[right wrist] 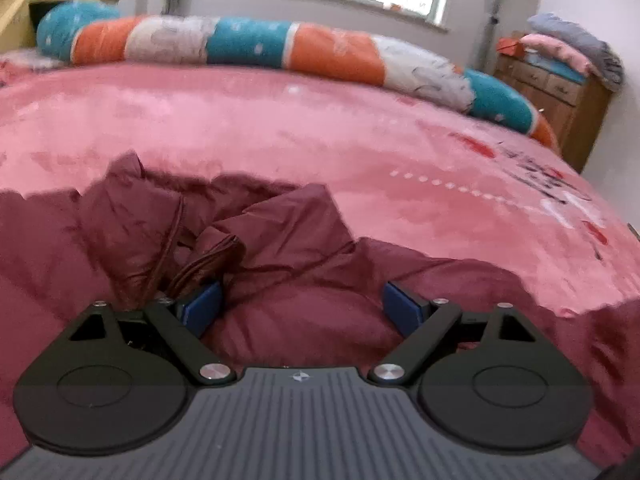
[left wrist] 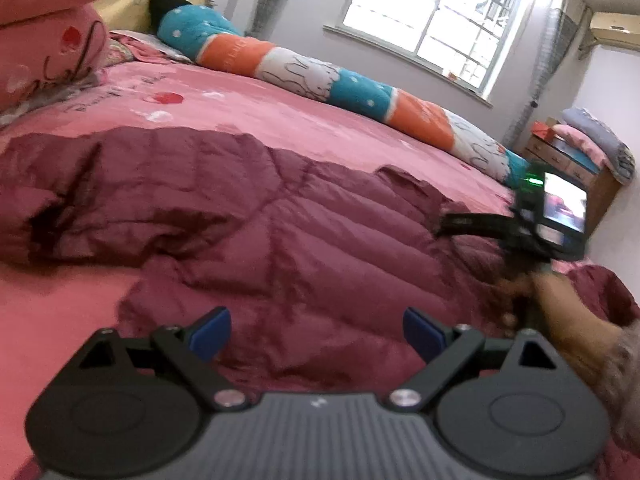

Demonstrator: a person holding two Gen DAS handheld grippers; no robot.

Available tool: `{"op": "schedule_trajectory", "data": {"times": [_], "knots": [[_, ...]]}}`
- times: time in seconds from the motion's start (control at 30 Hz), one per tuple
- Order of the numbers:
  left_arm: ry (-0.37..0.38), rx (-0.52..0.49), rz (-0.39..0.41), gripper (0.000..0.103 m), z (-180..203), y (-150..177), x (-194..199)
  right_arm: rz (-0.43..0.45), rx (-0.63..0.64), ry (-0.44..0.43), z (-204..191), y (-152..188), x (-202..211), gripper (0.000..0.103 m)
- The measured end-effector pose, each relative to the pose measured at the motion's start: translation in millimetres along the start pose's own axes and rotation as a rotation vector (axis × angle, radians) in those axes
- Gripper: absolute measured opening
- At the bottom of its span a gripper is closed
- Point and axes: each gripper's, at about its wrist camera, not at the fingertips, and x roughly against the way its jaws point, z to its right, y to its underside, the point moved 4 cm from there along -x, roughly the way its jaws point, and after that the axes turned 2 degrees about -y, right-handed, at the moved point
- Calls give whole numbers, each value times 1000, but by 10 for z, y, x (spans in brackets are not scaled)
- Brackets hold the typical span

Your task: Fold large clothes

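pink bedspread under puffy quilted maroon jacket.

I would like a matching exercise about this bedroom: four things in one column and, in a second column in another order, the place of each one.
Things:
1. puffy dark red jacket
2. long bolster pillow
3. folded blankets
4. air conditioner

Places:
A. high on the wall, right of the window
B. on top of the wooden dresser
C. spread on the pink bed cover, in front of both grippers
D. along the far edge of the bed, under the window

Pairs: 1-C, 2-D, 3-B, 4-A
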Motion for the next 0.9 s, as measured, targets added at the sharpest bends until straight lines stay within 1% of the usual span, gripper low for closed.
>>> {"op": "schedule_trajectory", "data": {"times": [0.1,0.23,0.37,0.43,0.53,0.67,0.77,0.83,0.9], "knots": [[-67,10,62,93,-181,-126,91,50,-27,-61,5,35,338,103],[-157,79,109,93,-550,-278,167,80,-24,-131,-93,165,823,103],[-286,91,133,93,-860,-364,229,51,-40,-205,-173,408,1194,103],[-348,97,139,93,-1034,-406,249,33,-45,-228,-188,542,1354,103],[-399,139,135,93,-1259,-437,274,10,-39,-246,-186,714,1583,103],[-408,245,121,93,-1547,-424,287,-6,-17,-265,-212,872,1884,103],[-370,336,106,92,-1721,-404,303,-28,-20,-272,-237,996,2070,103],[-359,365,103,92,-1785,-409,306,-23,22,-262,-287,1085,2121,103],[-331,390,94,92,-1837,-420,269,-37,66,-246,-349,1196,2090,103]]}}
